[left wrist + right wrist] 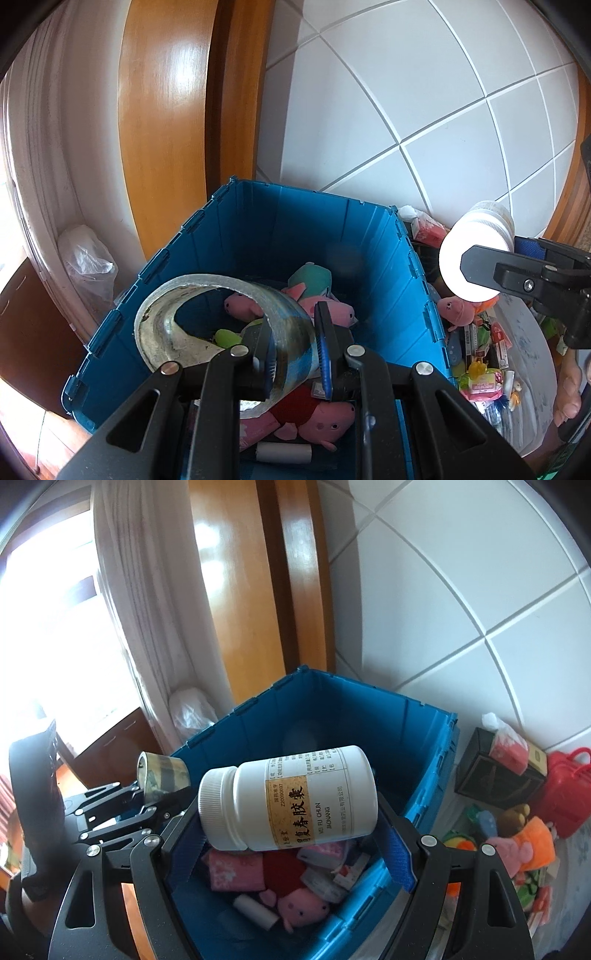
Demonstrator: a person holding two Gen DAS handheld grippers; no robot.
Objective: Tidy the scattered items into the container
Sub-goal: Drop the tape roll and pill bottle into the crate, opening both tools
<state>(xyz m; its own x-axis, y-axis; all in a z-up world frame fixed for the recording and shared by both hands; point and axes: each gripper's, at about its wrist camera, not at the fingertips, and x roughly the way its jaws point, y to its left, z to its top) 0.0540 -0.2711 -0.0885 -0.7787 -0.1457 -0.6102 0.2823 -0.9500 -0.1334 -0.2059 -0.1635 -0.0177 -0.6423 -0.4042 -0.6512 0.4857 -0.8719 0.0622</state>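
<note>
Task mid-way. Blue crate already has stuff in it: several pink pig plush toys, a teal plush, pink packets, small white roll, misc sachets/cards. So a fair part is done.

Both hands loaded, over the crate:
- L gripper: fingers clenched on the wall of a roll of clear packing tape, one finger inside the ring, one outside. Roll hangs above the crate interior, near-left side, not yet dropped.
- R gripper: fingers spread wide but grasping a white medicine bottle lying sideways, cap toward left, yellow label w/ Chinese text. Bottle is over the crate opening, above the plush pile. Left wrist view shows the bottle end-on near the crate's right rim.

Still scattered outside, right of the crate on the white surface: black box, red handled case, tissue pack, another pink pig plush, orange plush, small packets and toys. Crumpled plastic bag left of the crate by the curtain, unclear if part of the job.

Judgement: next up is prob. releasing both items into the crate, then more trips for the right-side pile. Plenty left.
</note>
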